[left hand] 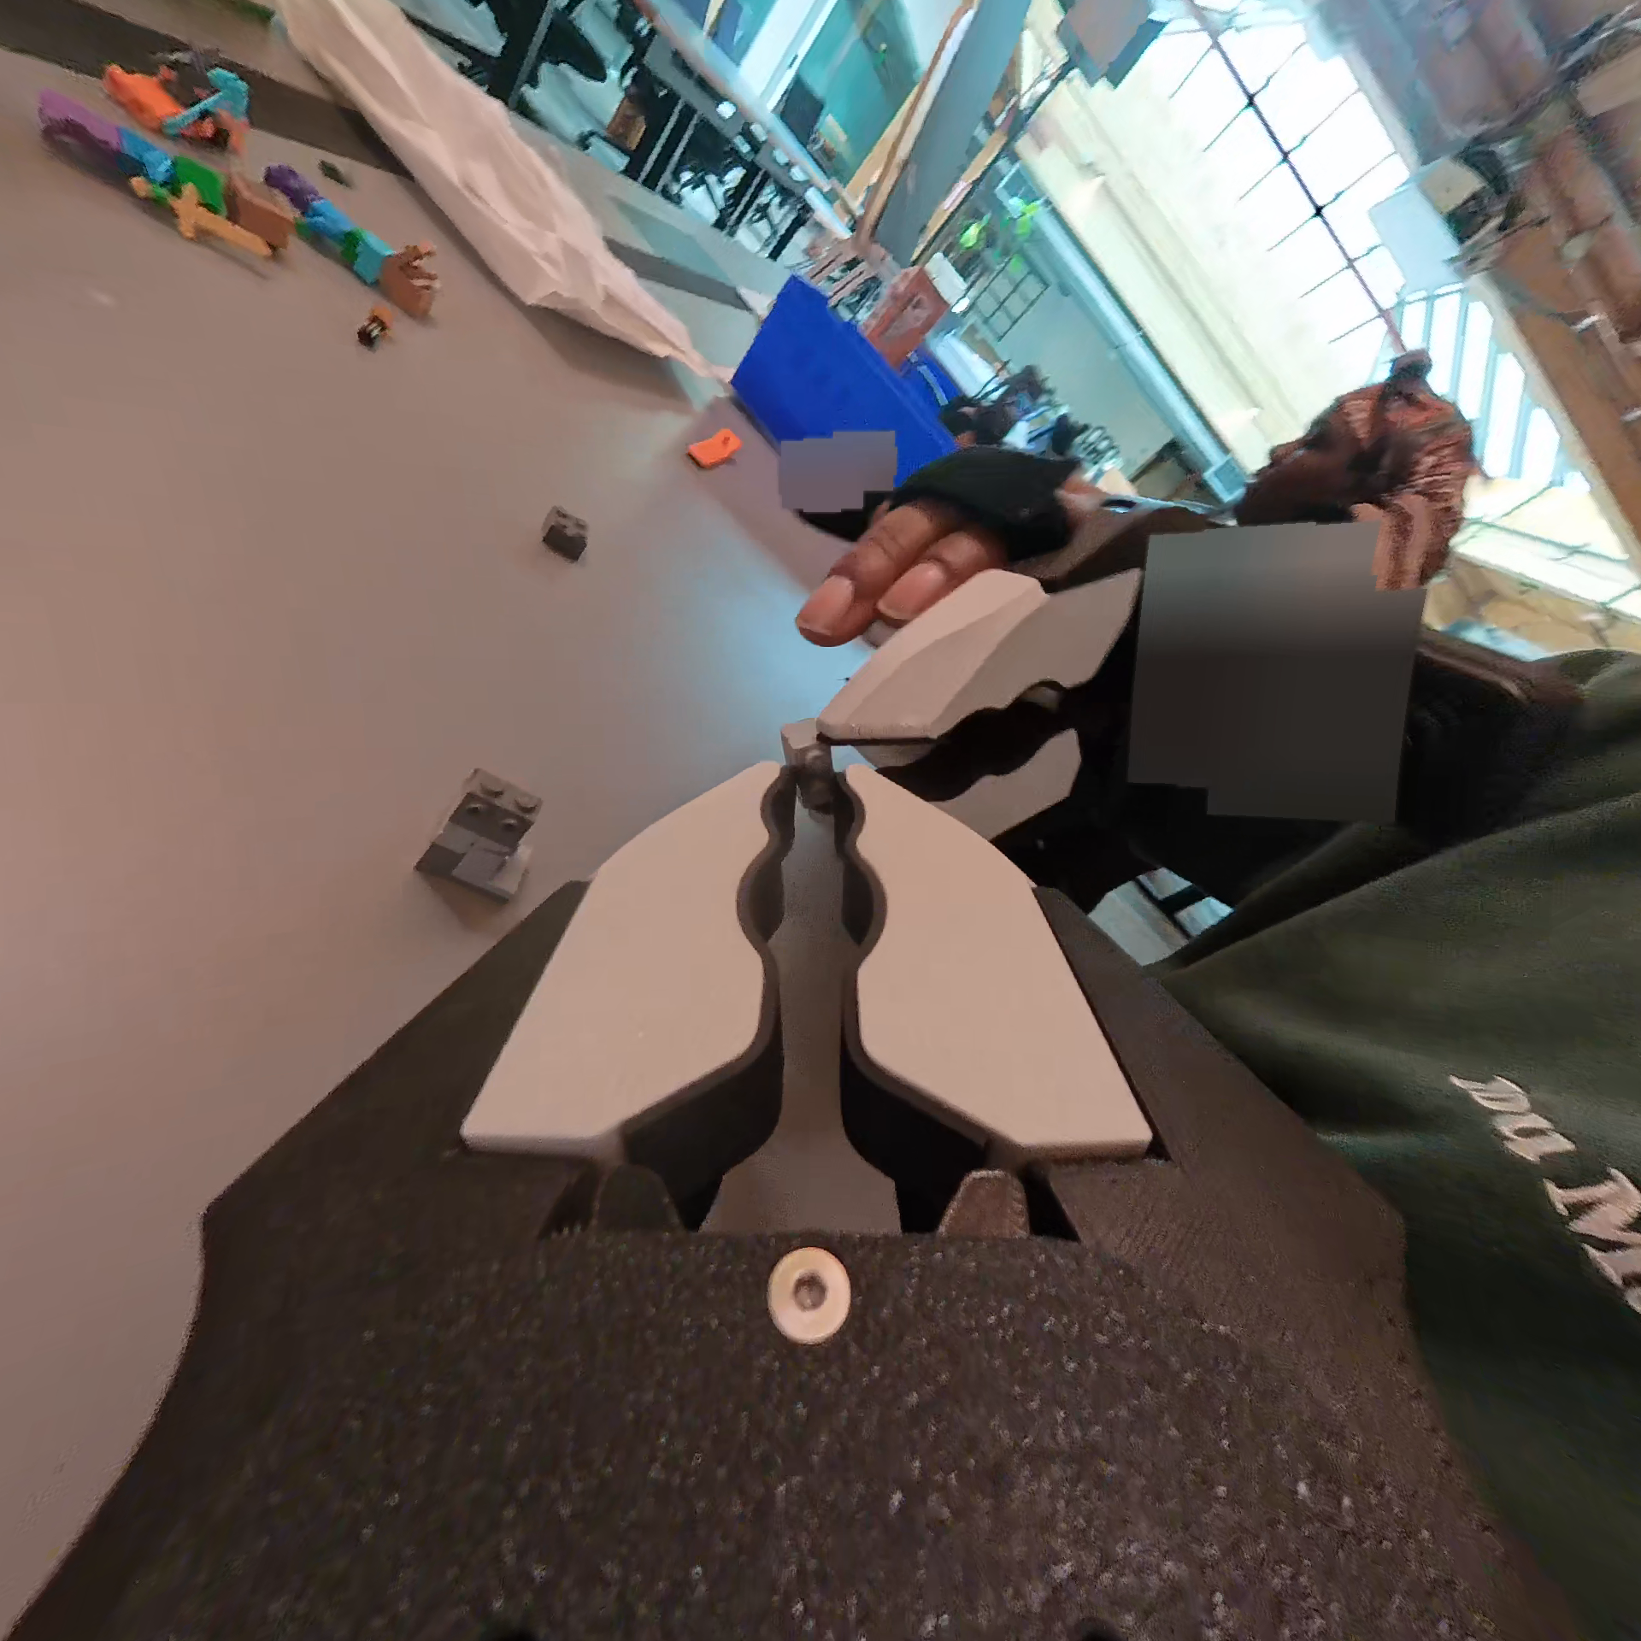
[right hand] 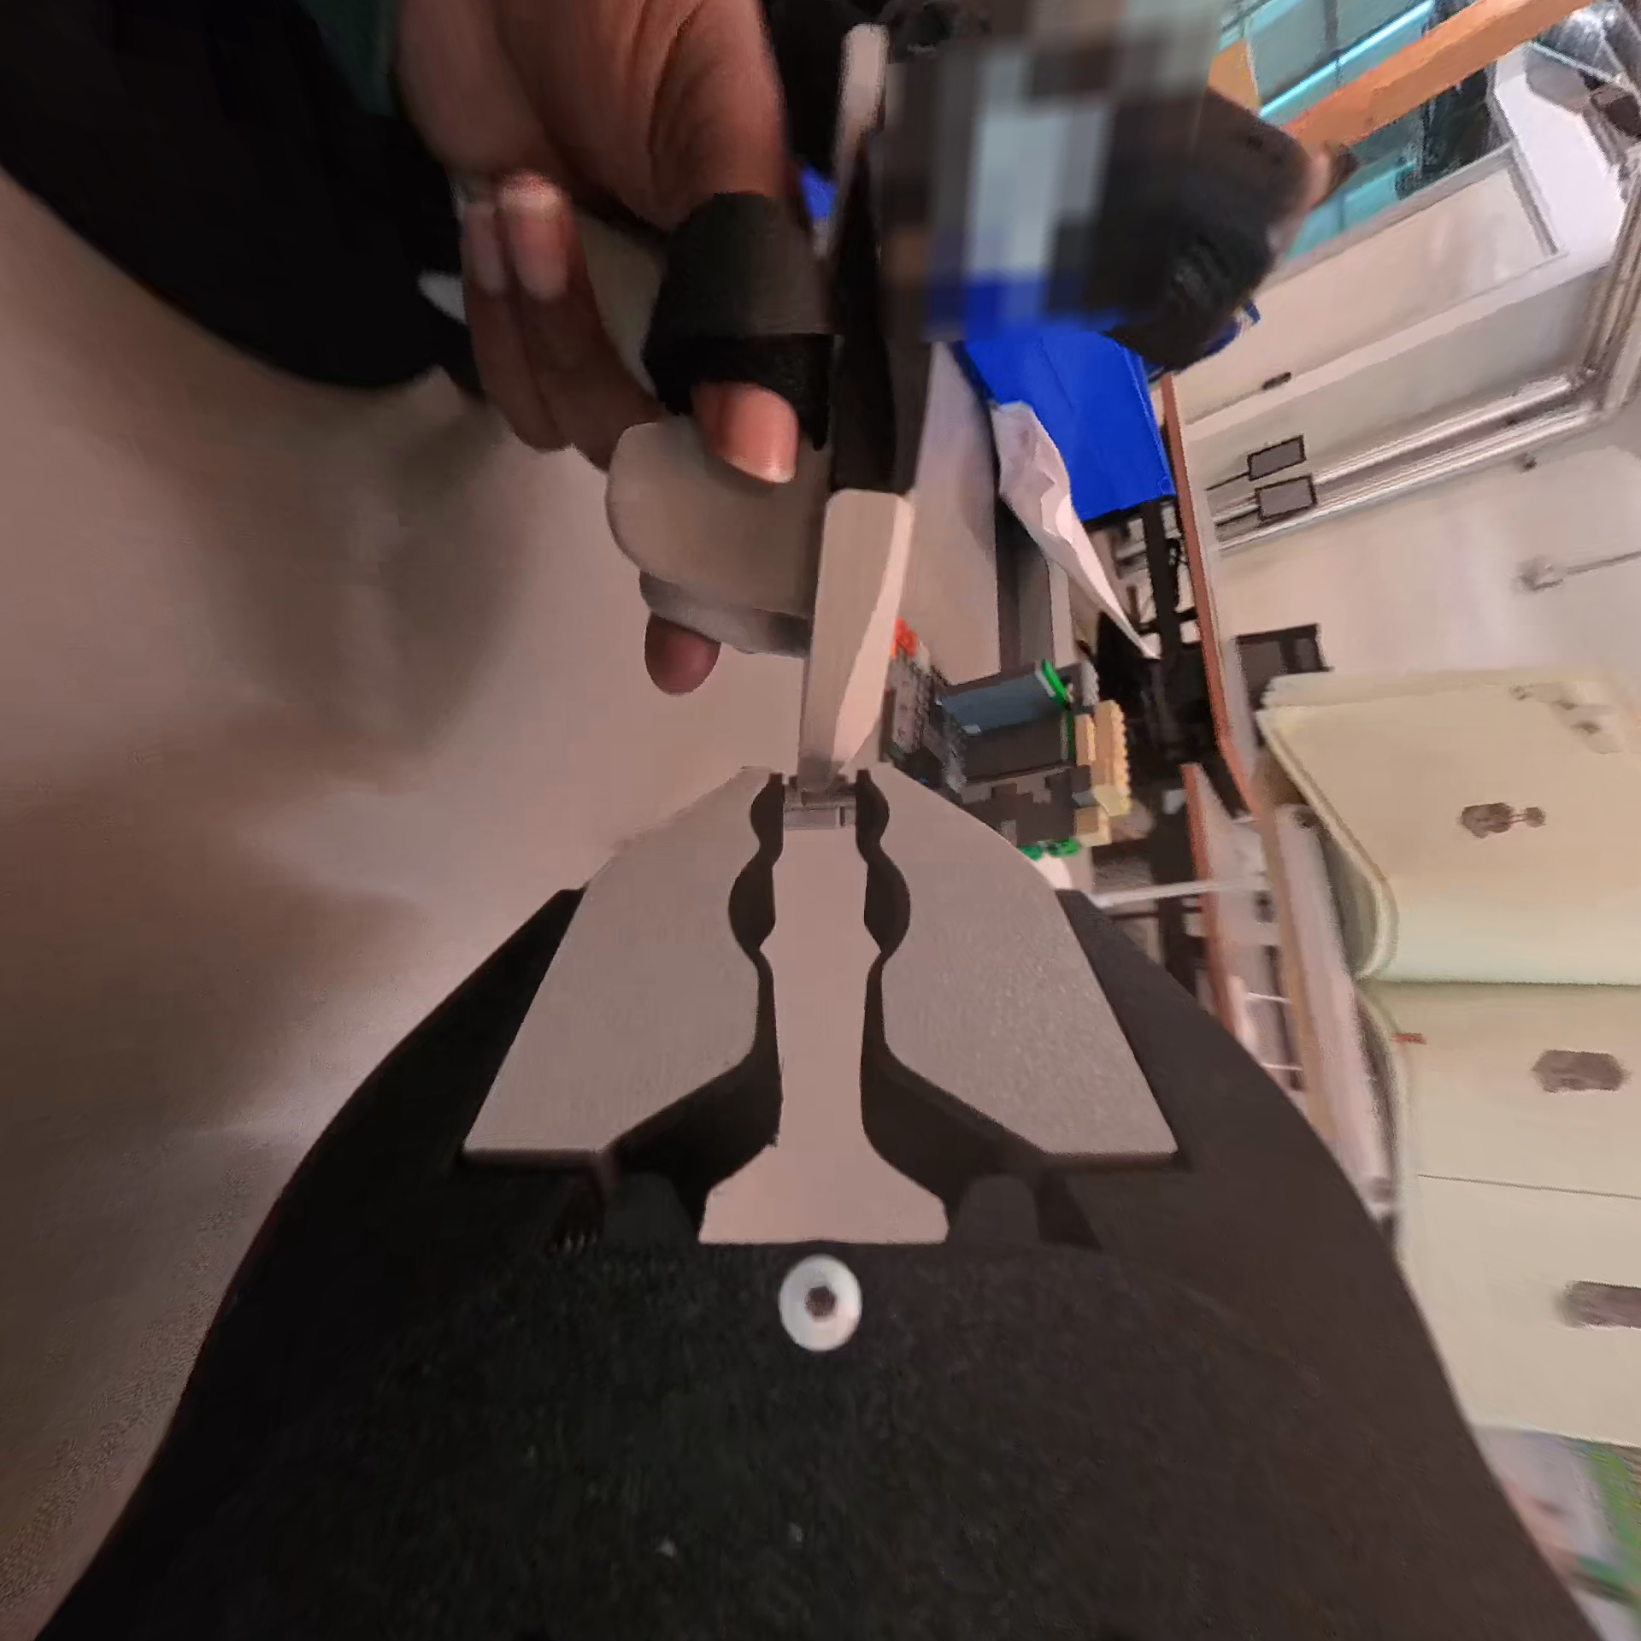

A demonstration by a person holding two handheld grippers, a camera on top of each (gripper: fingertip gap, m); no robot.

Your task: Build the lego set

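Observation:
My left gripper (left hand: pixel 810 774) is shut on a small grey lego piece (left hand: pixel 813 788) and holds it above the grey table (left hand: pixel 266 622). My right gripper (left hand: pixel 830 733) comes in from the right, and its tips meet the left tips at a small flat grey piece (left hand: pixel 796 735). In the right wrist view my right gripper (right hand: pixel 819 786) is shut on a small grey piece (right hand: pixel 810 812). The left gripper (right hand: pixel 826 755) reaches down from above and touches it. A hand (right hand: pixel 622 266) holds the left gripper. Whether the two pieces are joined is hidden by the fingertips.
On the table lie a grey lego sub-build (left hand: pixel 479 839), a dark grey brick (left hand: pixel 564 533), an orange piece (left hand: pixel 715 447) and a cluster of coloured pieces (left hand: pixel 222 195). White paper (left hand: pixel 497 169) and a blue bin (left hand: pixel 826 373) lie farther back. A part-built model (right hand: pixel 1003 755) stands beyond the grippers.

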